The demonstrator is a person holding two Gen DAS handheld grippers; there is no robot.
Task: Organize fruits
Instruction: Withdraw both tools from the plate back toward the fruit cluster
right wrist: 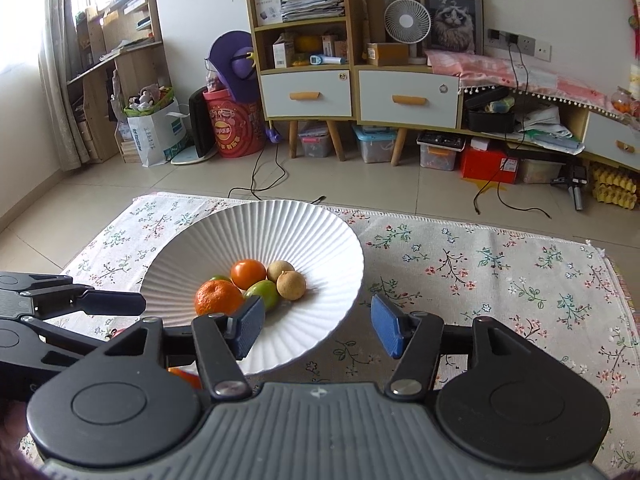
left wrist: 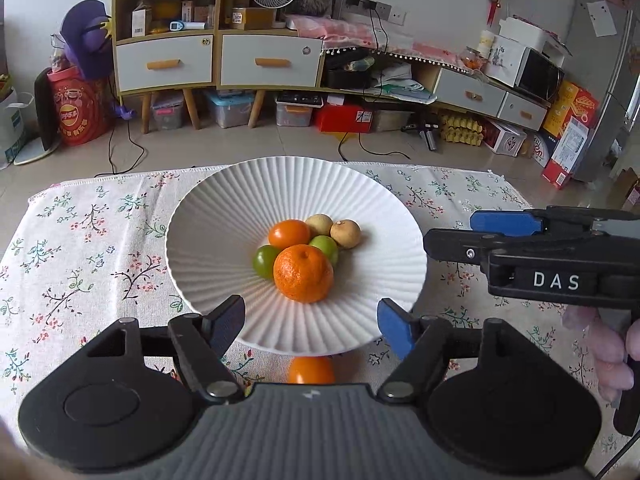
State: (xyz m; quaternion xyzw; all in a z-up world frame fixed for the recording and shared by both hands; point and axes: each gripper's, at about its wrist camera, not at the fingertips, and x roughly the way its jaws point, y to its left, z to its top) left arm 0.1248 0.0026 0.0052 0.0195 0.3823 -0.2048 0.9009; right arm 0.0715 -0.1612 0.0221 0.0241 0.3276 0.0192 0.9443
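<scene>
A white ribbed plate (left wrist: 208, 208) on the floral cloth holds a mandarin (left wrist: 303, 273), a smooth orange fruit (left wrist: 289, 234), two green fruits (left wrist: 266, 261) and two tan longans (left wrist: 345, 233). My left gripper (left wrist: 312, 322) hangs open over the plate's near rim, its pads apart and touching nothing. Another orange fruit (left wrist: 310, 370) lies on the cloth just in front of the plate, partly hidden by the gripper body. My right gripper (right wrist: 318, 328) stands open over the plate's (right wrist: 328, 240) near right rim, empty. In the left wrist view the right gripper (left wrist: 452, 232) sits at the plate's right side.
The floral cloth (right wrist: 480, 280) covers a low table with bare room to the right of the plate. The left gripper (right wrist: 104, 320) crosses the right wrist view at the left. A hand (left wrist: 600, 352) grips the right tool's handle. Cabinets, boxes and cables stand on the floor beyond.
</scene>
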